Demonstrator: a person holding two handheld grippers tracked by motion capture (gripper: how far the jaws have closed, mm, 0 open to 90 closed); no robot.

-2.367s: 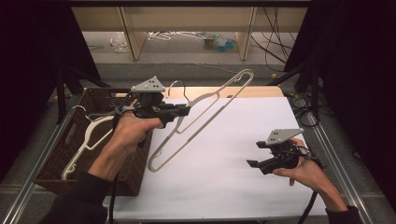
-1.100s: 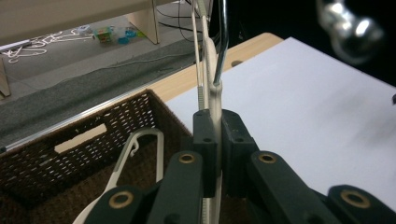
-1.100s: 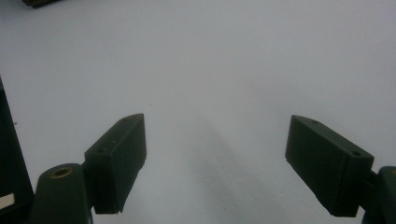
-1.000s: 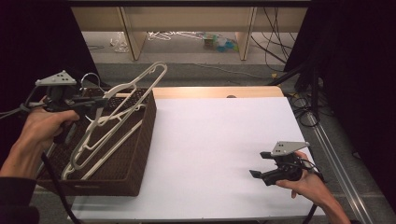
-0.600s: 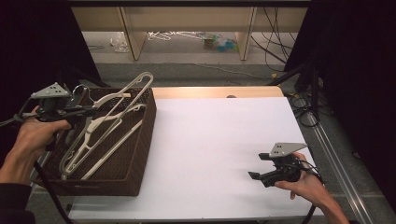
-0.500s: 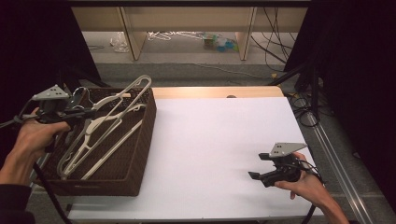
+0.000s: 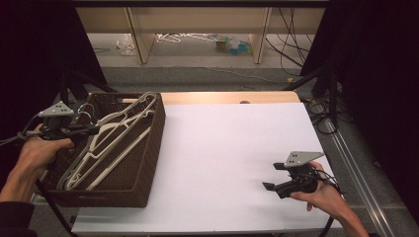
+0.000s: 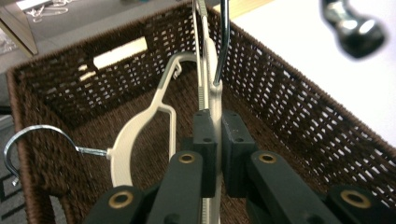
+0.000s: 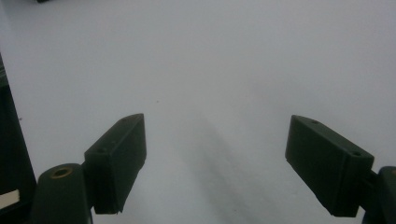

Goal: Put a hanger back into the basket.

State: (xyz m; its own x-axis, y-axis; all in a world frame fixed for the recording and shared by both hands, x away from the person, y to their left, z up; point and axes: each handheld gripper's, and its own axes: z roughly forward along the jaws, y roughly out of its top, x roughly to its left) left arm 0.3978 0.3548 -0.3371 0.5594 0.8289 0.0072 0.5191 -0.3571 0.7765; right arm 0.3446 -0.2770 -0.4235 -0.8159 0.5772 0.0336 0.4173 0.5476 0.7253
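Two grippers were in our hands at a table covered with a white sheet [image 7: 232, 158]. Our left gripper [image 8: 214, 140] sat at the far left, over the left rim of a dark brown wicker basket [image 7: 143, 168] that stood on the left edge of the table. Its black jaws were pressed together on the flat cream body of a plastic hanger [image 8: 212, 95], gripping it just near the point where the chrome hook [image 8: 223, 42] enters the plastic. In the left gripper view the hanger ran away from the jaws toward the basket's far wall, seen edge-on, with a thin metal bar beside it. In the high view that hanger [image 7: 129, 117] lay tilted across the basket, its far end resting on the far right rim.

More cream hangers [image 7: 94, 158] lay inside the basket below it. One of them [image 8: 140, 126] showed in the left gripper view with its own chrome hook [image 8: 28, 140] curling toward the basket's left wall.

Our right gripper [image 7: 274, 175] was well apart from all this, near the table's near right corner, held low over the bare white sheet. Its jaws stood wide apart with nothing between them, and the right gripper view [image 9: 215, 154] showed plain white surface in the gap.
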